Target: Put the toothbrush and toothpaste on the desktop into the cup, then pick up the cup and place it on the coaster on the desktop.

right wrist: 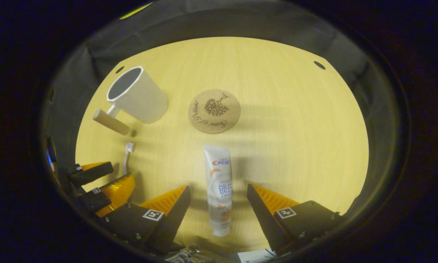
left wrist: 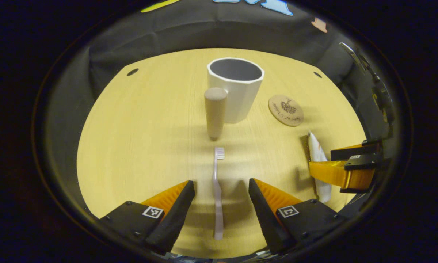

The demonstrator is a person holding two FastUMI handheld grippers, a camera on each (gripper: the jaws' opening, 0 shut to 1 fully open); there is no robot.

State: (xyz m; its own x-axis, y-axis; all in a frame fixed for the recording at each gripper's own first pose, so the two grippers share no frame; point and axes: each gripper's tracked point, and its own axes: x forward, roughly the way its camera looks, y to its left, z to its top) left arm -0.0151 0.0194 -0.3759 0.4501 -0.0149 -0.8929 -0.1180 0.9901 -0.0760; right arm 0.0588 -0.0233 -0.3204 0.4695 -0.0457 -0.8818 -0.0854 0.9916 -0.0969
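Round wooden desktop (left wrist: 138,138), black cloth wall behind its far edge.
White cup (left wrist: 237,89) upright toward far edge, near centre; wooden handle (left wrist: 215,111) sticking out on near side, pointing toward left gripper. Empty as far as visible.
Cork coaster (right wrist: 214,111) flat, bare, just right of cup in left gripper view, well apart from near edge.
Toothpaste (right wrist: 219,190) flat on surface, tube lengthwise from near edge toward coaster, cap end nearest. Sits between fingers of right gripper (right wrist: 219,204); jaws wide, gaps both sides, no contact.
Toothbrush (left wrist: 217,190) flat, bristle head toward cup handle, tail toward near edge. Lies between fingers of left gripper (left wrist: 221,199); jaws wide, not touching.
Both grippers low over near edge, side by side; right one seen at right rim of left gripper view, beside toothpaste.
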